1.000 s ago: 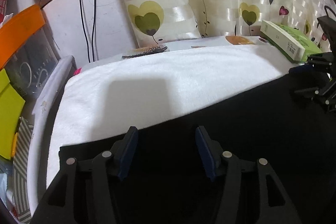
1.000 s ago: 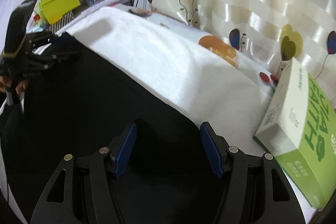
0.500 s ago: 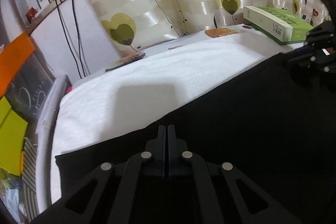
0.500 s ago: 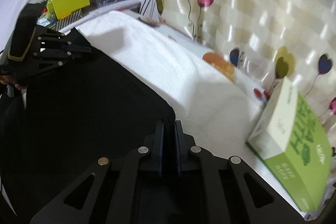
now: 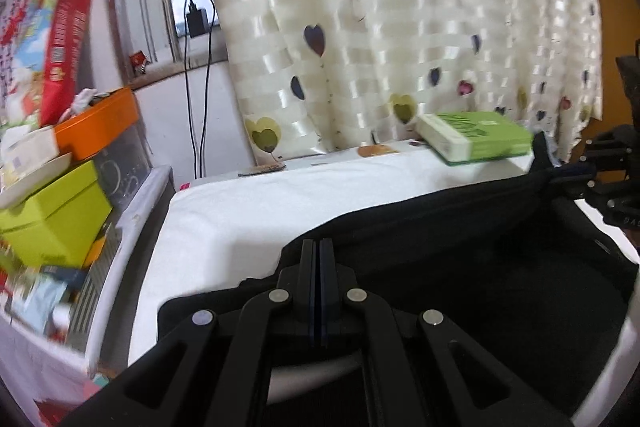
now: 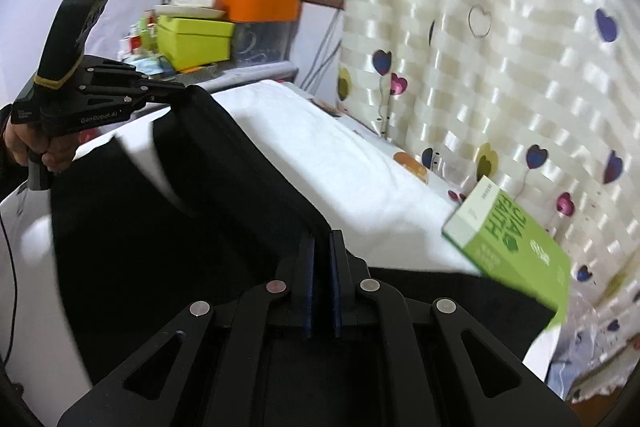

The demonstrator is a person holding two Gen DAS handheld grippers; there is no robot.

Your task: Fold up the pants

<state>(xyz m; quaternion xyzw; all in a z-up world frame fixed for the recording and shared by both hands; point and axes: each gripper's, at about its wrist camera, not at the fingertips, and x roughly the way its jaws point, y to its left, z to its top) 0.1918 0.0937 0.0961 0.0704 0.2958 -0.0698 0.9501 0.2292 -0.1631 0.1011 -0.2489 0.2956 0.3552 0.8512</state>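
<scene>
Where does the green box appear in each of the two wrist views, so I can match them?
Left wrist view: green box lies upper right, on the white cover's far edge.
Right wrist view: green box sits at right, tilted.
Shared landmark: heart-print curtain behind it.

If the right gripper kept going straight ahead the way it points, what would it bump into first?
Probably nothing but the pants it already pinches; the right gripper aims over the white towel toward the curtain. The green box sits to the right of that line. Depth is hard to judge.
</scene>
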